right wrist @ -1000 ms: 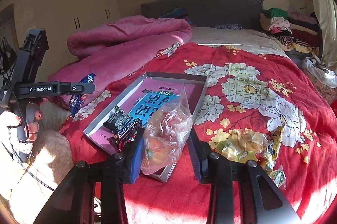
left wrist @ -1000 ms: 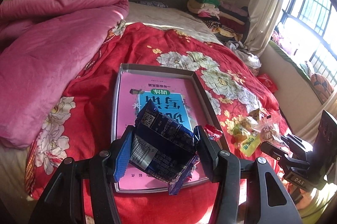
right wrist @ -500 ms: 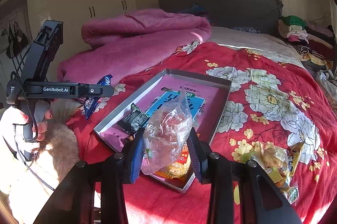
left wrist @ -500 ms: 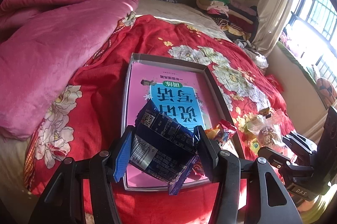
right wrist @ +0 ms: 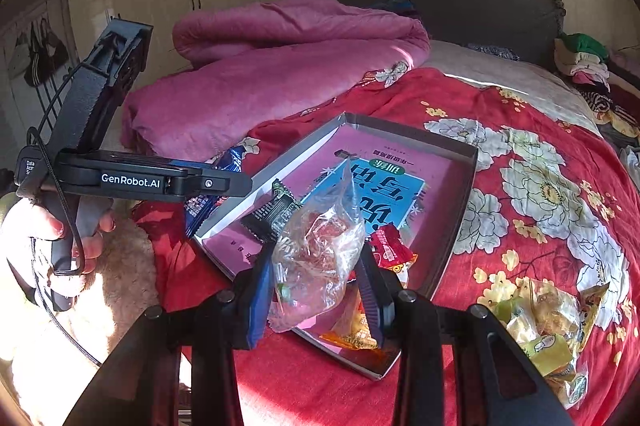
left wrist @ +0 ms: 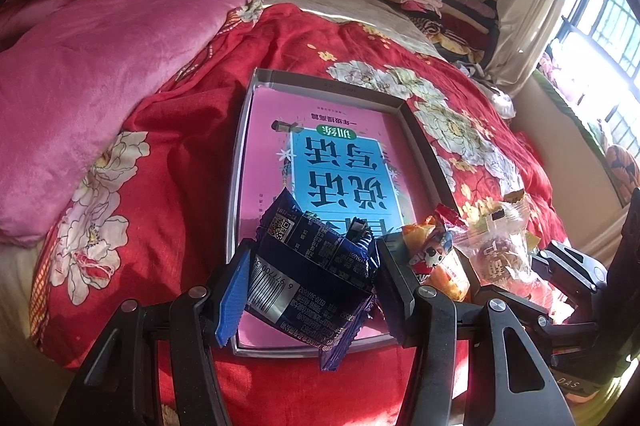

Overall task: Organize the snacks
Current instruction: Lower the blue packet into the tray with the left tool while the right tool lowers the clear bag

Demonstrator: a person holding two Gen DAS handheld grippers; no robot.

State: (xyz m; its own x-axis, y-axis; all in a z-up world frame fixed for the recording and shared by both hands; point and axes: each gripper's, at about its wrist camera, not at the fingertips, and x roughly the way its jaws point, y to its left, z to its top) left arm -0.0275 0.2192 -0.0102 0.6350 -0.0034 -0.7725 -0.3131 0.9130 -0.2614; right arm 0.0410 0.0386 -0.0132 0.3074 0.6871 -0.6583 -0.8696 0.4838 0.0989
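Now closer in on both sides than a second ago: left gripper (left wrist: 312, 282) up at near edge of tray (left wrist: 240, 153), right gripper (right wrist: 316, 282) over tray's near right corner. More snacks in tray too: red packet (right wrist: 390, 246) and orange packet (right wrist: 352, 330) at that corner, joining dark packet (right wrist: 274, 214) already inside. Means sorting into tray well underway, probably mid-delivery of two more items.

Left fingers (left wrist: 232, 290) about half shut, clamped on blue wrapper (left wrist: 308, 278); wrapper crumpled, one end poking out below the pads, held above tray's near rim, not yet inside. Right fingers (right wrist: 260, 290) similarly part closed, pinching clear bag (right wrist: 316, 254) of candies by its lower half; twisted top standing up free. Bag hanging over orange packet, contact with it unclear.

Loose pile (right wrist: 548, 322) of yellowish packs left on red bedspread (right wrist: 520, 218), right of tray, well apart from it. Likely next: drop both held items onto the pink book cover (left wrist: 336, 161) lining the tray, then back for the pile.
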